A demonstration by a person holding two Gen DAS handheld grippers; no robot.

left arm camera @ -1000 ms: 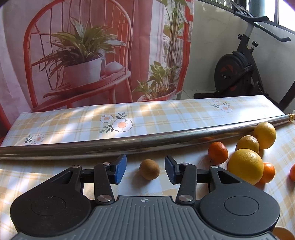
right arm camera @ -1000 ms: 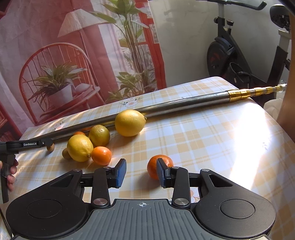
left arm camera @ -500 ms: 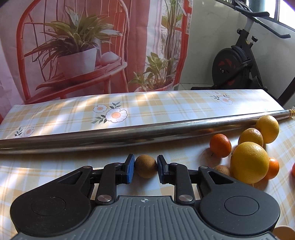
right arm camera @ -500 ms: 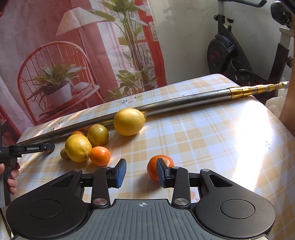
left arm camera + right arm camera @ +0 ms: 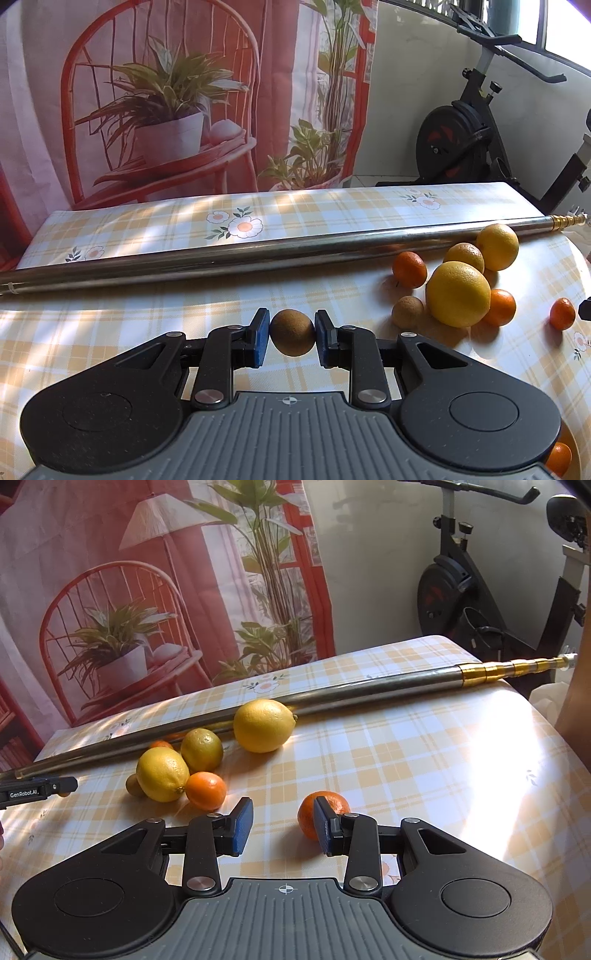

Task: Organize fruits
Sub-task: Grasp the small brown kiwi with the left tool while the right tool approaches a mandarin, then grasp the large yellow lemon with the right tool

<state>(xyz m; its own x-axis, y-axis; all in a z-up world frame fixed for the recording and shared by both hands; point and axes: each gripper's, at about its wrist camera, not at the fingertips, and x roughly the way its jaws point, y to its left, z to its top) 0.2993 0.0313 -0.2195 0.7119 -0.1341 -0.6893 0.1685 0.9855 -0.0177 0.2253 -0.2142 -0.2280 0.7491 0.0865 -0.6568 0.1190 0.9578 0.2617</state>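
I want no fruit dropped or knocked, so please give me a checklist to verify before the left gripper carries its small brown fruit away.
1. Both blue pads of the left gripper touch the small round brown fruit: ok.
2. Fruit centred between pads: ok.
3. Fruit lifted off the yellow checked tablecloth: cannot tell.
4. Gap to the long steel pole ahead: ok.
5. Second brown fruit and large yellow lemon stand apart: ok.
6. Right gripper open, small orange mandarin not centred between its pads: not ok.

Three small orange mandarins (image 5: 205, 790) (image 5: 323, 814) (image 5: 161, 744). Three round yellow citrus fruits (image 5: 264, 725) (image 5: 163, 774) (image 5: 201, 749). Two small brown round fruits (image 5: 292, 332) (image 5: 407, 312), one long metal pole (image 5: 258, 254).
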